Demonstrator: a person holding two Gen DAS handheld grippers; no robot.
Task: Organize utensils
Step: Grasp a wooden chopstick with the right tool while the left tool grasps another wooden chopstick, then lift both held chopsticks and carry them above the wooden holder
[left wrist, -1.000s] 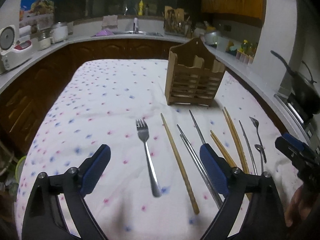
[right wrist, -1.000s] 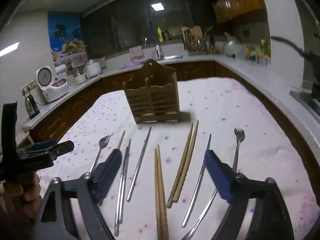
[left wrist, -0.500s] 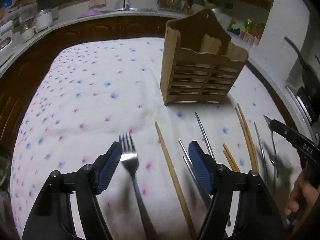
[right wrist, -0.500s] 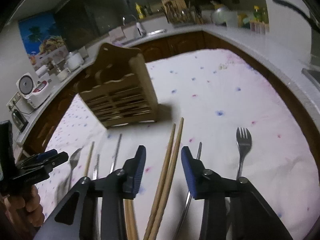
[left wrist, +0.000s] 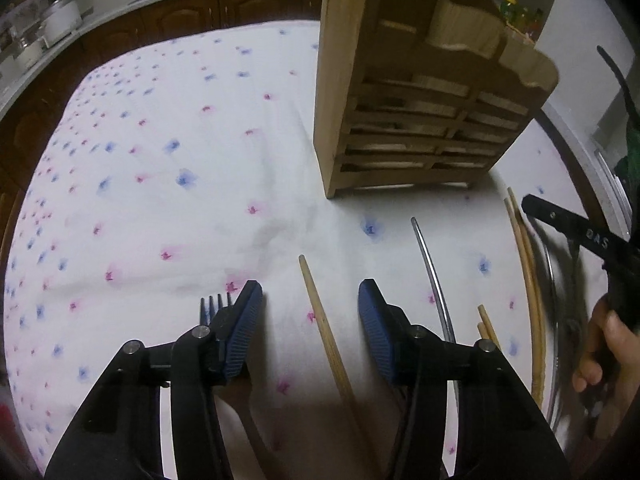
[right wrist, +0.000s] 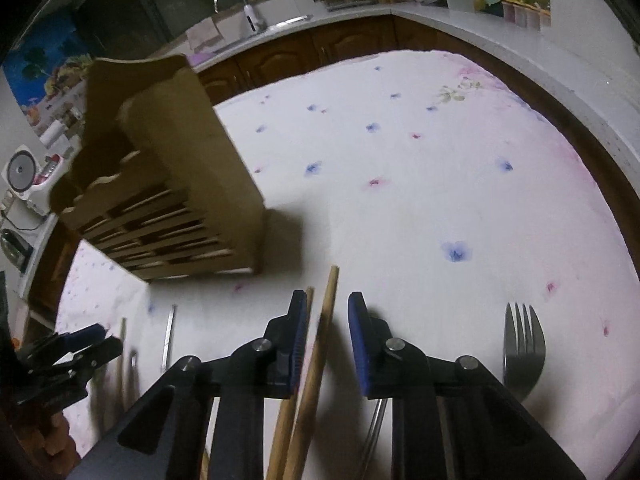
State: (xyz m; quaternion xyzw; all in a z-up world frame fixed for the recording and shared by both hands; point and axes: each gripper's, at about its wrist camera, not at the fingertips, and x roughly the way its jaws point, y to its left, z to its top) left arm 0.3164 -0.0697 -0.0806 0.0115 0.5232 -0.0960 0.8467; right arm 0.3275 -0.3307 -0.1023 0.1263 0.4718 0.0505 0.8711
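On the flowered tablecloth [left wrist: 168, 184]: two hand-held grippers lowered over utensils laid out before a wooden utensil holder [left wrist: 416, 112].

From left to right in the left wrist view, a fork [left wrist: 218, 304] is seen just outside the left finger of the left gripper [left wrist: 310, 312], whose jaws have just been closing and stand partly open astride a single wooden chopstick [left wrist: 324, 328] without touching it; a metal chopstick [left wrist: 434, 272] and further wooden chopsticks [left wrist: 528, 280] lie to the right. In the right wrist view, the right gripper [right wrist: 327, 340] has just been closing; a pair of wooden chopsticks [right wrist: 320, 344] lies between its narrowly parted pads, contact not being discernible. A second fork [right wrist: 524, 348] lies to its right.
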